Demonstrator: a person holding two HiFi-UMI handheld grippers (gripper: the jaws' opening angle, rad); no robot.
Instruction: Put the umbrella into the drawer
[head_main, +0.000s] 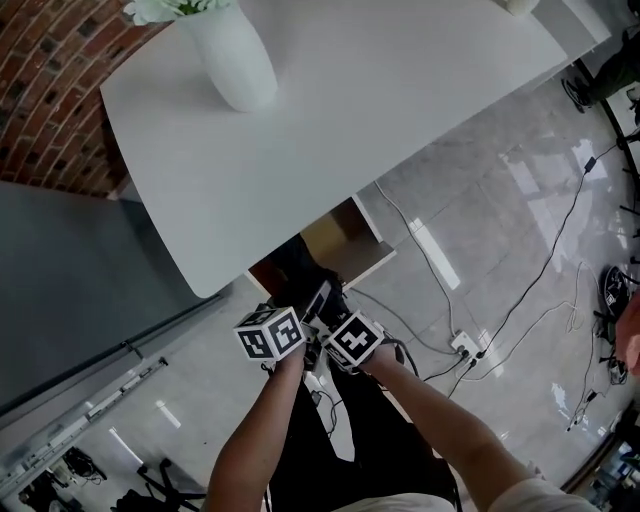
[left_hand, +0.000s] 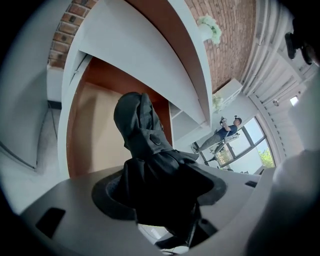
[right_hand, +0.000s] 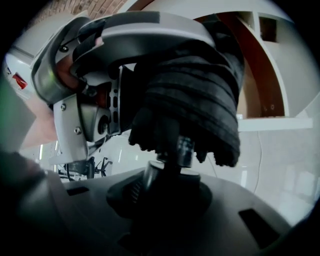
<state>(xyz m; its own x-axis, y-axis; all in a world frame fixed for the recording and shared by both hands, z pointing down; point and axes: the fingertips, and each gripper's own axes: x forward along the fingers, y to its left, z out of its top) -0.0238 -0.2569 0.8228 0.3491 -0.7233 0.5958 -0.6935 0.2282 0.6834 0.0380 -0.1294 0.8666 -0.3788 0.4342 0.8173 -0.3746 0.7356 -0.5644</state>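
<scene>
— Two large surfaces first: what are they?
— Pale grey glossy tiled floor (head_main: 520, 200), and above it the white rounded tabletop (head_main: 400, 90), which stands against a red brick wall (head_main: 40, 90)

— And under the tabletop?
— One open drawer (head_main: 372, 262) with a white rim and brown wooden inside, pulled out below the table's near edge. The left gripper view looks straight into its brown cavity

— Anything on the table?
— One white ceramic vase (head_main: 235, 55) with pale flowers, near the far corner, well apart from the drawer

— Where is the umbrella?
— The black folded fabric umbrella (left_hand: 145, 145) is in the air, carried by both tongs just in front of the drawer's mouth, its far end aimed at the brown interior. Whether the tip has crossed the rim I cannot tell

— How do the tongs stand?
— The left gripper (left_hand: 160, 202) is clamped on the umbrella's bunched black fabric. The right gripper (right_hand: 165, 197) is closed round the umbrella's dark round handle (right_hand: 167, 172), with the pleated canopy bulging just beyond its jaws. In the head view the two marker cubes sit side by side, nearly touching

— Smaller things?
— Thin black cables (head_main: 560, 240) trail across the floor to a white power strip (head_main: 465, 345) right of the grippers
</scene>
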